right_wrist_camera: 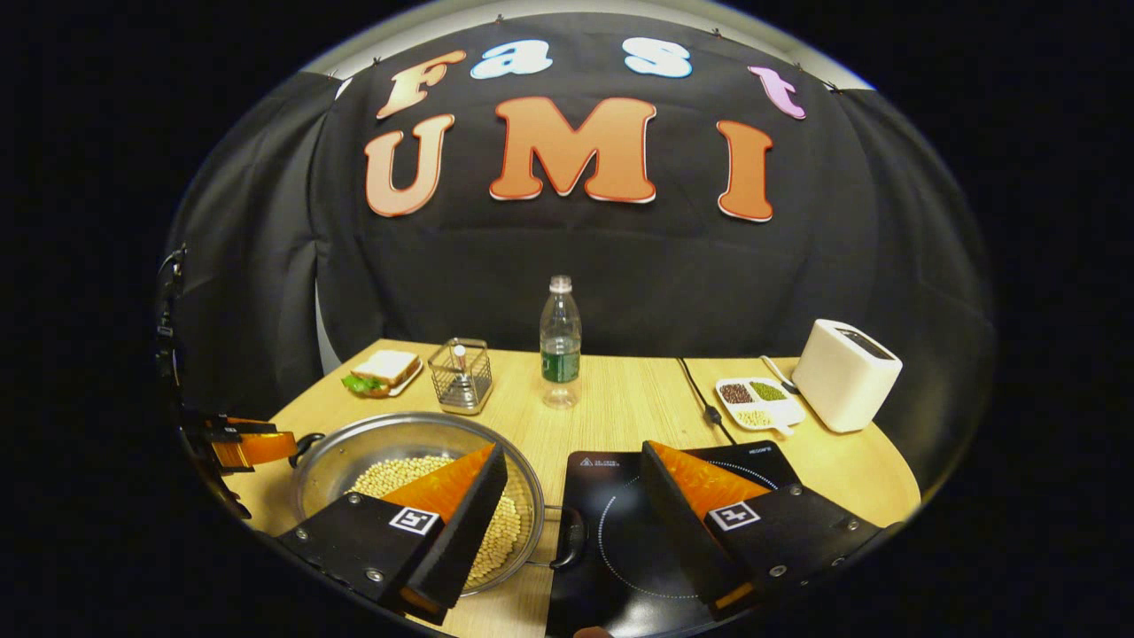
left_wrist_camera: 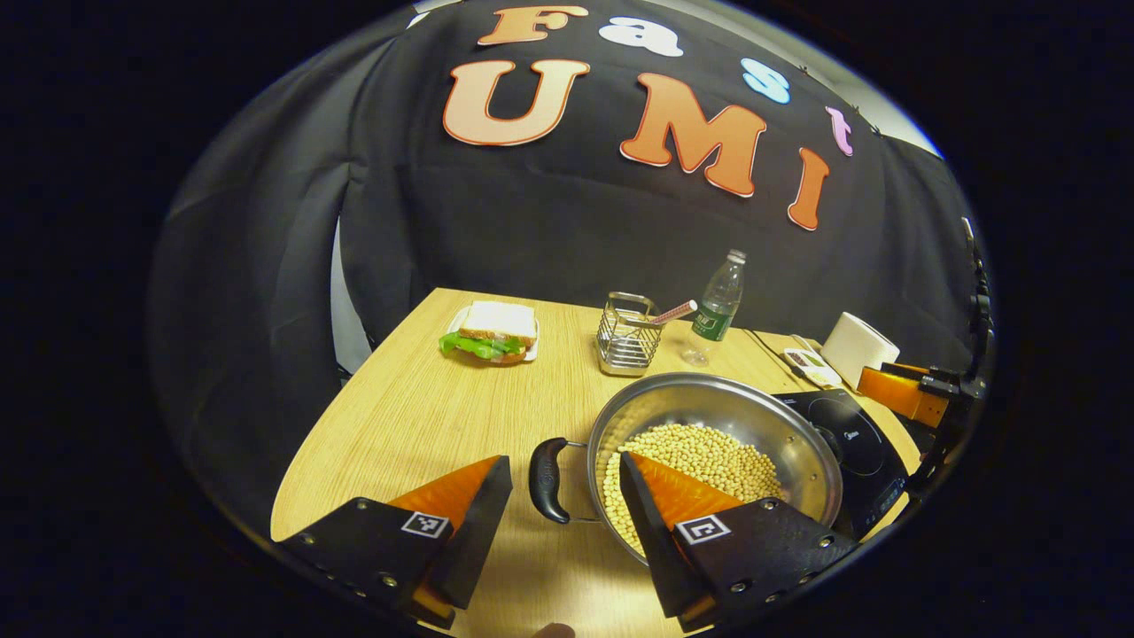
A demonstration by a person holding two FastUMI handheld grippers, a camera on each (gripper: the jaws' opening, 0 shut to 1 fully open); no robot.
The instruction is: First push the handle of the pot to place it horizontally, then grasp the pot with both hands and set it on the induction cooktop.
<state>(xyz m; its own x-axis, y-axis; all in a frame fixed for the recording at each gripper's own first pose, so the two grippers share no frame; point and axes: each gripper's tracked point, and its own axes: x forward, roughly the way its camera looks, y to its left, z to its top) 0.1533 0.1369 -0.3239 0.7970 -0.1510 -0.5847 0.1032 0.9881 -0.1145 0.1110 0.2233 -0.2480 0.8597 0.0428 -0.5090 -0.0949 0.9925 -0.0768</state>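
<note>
One wooden table (right_wrist_camera: 620, 408) carries everything. On it the black induction cooktop (right_wrist_camera: 638, 532) lies just right of the steel pot (right_wrist_camera: 372, 443), which is part full of pale beans (left_wrist_camera: 700, 452) and rests on the bare wood, not on the cooktop. The pot's two black handles stick out sideways: one (left_wrist_camera: 547, 479) toward the left gripper (left_wrist_camera: 565, 478), the other (right_wrist_camera: 571, 537) at the cooktop's edge. Both grippers stand wide open, holding nothing; each straddles its near handle, the right gripper (right_wrist_camera: 574, 470) over the gap between pot and cooktop. Behind stand a toaster (right_wrist_camera: 844, 374), bottle (right_wrist_camera: 560, 341), wire basket (right_wrist_camera: 461, 376) and sandwich (right_wrist_camera: 381, 370).
</note>
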